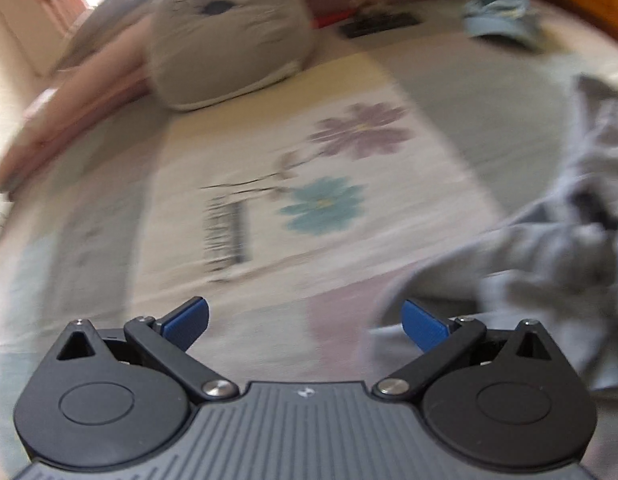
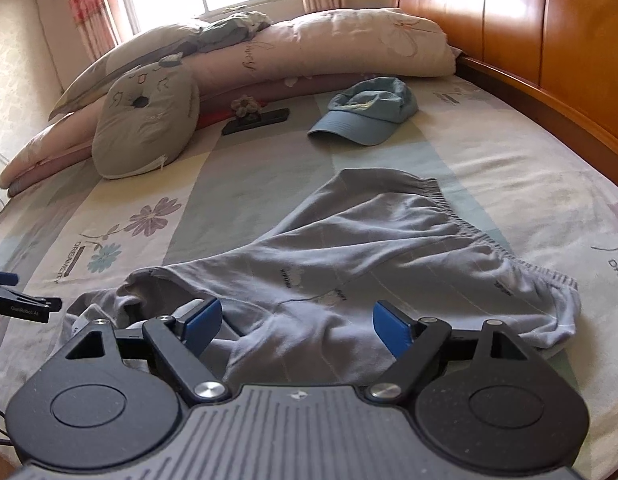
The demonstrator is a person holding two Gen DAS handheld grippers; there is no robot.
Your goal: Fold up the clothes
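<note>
Grey-blue shorts with an elastic waistband lie crumpled on the bed, waistband toward the headboard. My right gripper is open and empty, just above the near edge of the shorts. My left gripper is open and empty over the bedsheet; the shorts lie bunched to its right, and that view is motion-blurred. The left gripper also shows at the left edge of the right wrist view, apart from the shorts.
A blue cap lies beyond the shorts. A grey cushion, a dark phone-like object and rolled quilts sit at the back. A wooden headboard runs along the right. The floral bedsheet spreads to the left.
</note>
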